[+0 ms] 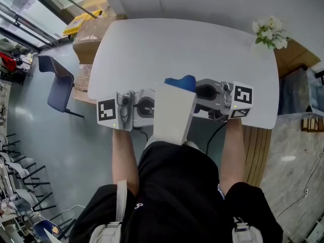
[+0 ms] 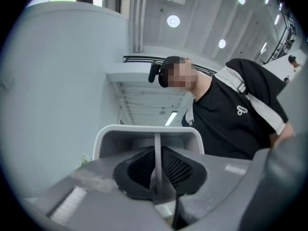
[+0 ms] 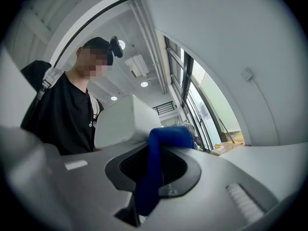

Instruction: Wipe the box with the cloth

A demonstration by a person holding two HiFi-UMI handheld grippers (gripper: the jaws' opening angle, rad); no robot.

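Note:
A white box (image 1: 174,113) hangs in the air over the person's lap at the near edge of the table, tilted, between the two grippers. My left gripper (image 1: 147,107) is shut on a thin wall of the box (image 2: 144,131), which runs straight between its jaws (image 2: 156,184). A blue cloth (image 1: 181,82) lies against the far top edge of the box. My right gripper (image 1: 203,96) is shut on the cloth (image 3: 166,138), which folds over from the jaws (image 3: 153,186) toward the box (image 3: 118,121).
A white round-cornered table (image 1: 152,44) lies ahead, with a small bunch of white flowers (image 1: 270,33) at its far right corner. Cardboard boxes (image 1: 88,34) and a blue chair (image 1: 58,82) stand to the left. A wooden bench (image 1: 255,146) runs along the right.

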